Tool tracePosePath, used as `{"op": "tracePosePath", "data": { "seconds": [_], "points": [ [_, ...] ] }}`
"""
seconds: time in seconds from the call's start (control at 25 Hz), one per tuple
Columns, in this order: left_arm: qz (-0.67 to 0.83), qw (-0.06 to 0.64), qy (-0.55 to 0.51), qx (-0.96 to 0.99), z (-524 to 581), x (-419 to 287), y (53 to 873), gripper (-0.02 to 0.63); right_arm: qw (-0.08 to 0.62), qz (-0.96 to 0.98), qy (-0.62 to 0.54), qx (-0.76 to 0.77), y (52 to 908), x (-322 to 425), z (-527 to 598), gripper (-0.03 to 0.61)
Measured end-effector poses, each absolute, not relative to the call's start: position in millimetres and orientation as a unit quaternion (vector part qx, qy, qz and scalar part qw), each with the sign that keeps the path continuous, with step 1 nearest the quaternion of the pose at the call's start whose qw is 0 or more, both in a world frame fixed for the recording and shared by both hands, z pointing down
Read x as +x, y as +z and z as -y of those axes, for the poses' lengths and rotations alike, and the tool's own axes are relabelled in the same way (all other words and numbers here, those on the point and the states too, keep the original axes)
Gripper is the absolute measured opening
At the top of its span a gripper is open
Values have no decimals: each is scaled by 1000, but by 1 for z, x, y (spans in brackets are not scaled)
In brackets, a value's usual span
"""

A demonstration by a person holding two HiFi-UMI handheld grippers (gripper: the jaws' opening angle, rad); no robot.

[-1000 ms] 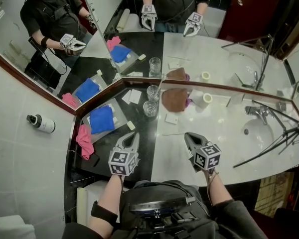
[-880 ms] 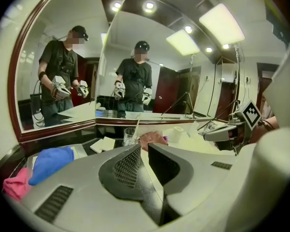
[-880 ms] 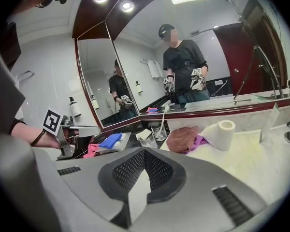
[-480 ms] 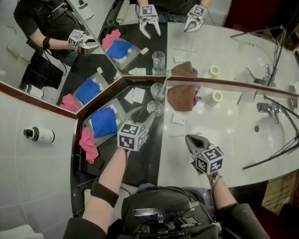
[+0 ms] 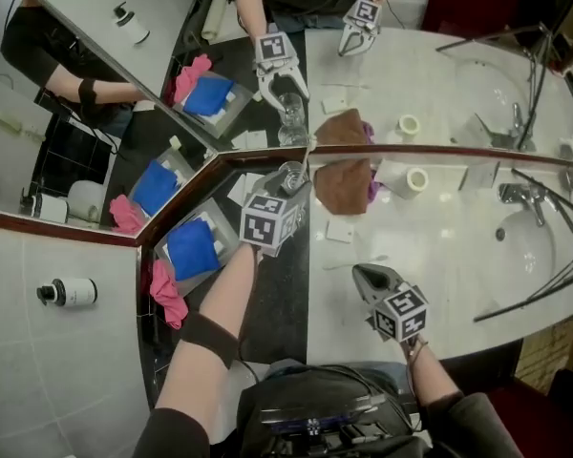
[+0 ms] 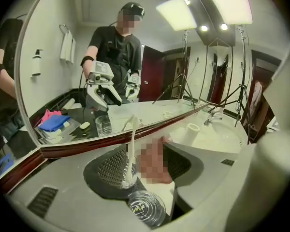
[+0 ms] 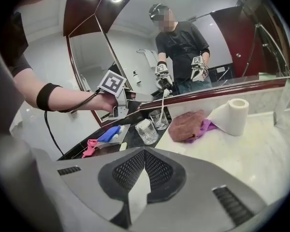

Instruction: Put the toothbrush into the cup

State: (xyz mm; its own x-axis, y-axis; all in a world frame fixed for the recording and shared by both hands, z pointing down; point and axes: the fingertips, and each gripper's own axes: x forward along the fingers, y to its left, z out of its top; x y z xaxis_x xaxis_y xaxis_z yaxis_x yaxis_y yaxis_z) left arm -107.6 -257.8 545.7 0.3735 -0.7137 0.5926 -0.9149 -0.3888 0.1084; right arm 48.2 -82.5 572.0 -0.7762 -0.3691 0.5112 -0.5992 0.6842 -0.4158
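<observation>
Two clear glasses stand on the black counter by the mirror. A white toothbrush (image 6: 131,146) (image 7: 163,104) stands upright in the farther glass (image 6: 124,172) (image 7: 159,120). The nearer glass (image 6: 146,207) (image 7: 146,131) holds nothing. My left gripper (image 5: 292,195) (image 7: 131,103) hovers over them, open; its jaws have just been opening. The toothbrush rises between them, touching neither pad. My right gripper (image 5: 359,274) (image 7: 145,152) is shut on nothing, low over the white counter near its front edge.
A brown towel (image 5: 344,188) on a purple cloth and a paper roll (image 5: 416,180) lie along the mirror. At left, a tray (image 5: 208,257) carries a blue cloth (image 5: 191,248), beside a pink cloth (image 5: 161,289). A sink (image 5: 540,246) with a faucet (image 5: 512,195) lies at right.
My left gripper has moved from the counter's front edge up to the glasses by the mirror and its jaws have opened. The right gripper has sunk slightly and stays shut.
</observation>
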Motion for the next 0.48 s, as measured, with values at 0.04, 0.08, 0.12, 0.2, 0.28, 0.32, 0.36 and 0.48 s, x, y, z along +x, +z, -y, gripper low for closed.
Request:
{"op": "tracePosePath", "data": {
  "seconds": [0.04,0.08,0.12,0.2,0.28,0.32,0.36,0.48],
  "points": [
    [508,218,237,799,264,-107,550,236,198,894,295,273,574,51,82,17],
    [506,220,241,798,269,-106,555,236,197,892,299,276,575,54,81,17],
    [505,222,245,797,275,-105,560,236,197,890,302,280,577,58,81,17],
    [504,222,255,795,285,-103,569,236,197,886,308,285,581,64,80,17],
    [505,221,264,791,294,-101,578,236,198,883,313,289,586,68,79,17],
    [505,223,267,790,297,-100,581,236,198,881,315,291,587,70,79,17],
    [504,225,270,789,300,-99,585,236,198,880,317,293,589,72,78,17],
    [501,227,279,787,307,-96,594,235,195,876,323,299,591,77,80,17]
  ]
}}
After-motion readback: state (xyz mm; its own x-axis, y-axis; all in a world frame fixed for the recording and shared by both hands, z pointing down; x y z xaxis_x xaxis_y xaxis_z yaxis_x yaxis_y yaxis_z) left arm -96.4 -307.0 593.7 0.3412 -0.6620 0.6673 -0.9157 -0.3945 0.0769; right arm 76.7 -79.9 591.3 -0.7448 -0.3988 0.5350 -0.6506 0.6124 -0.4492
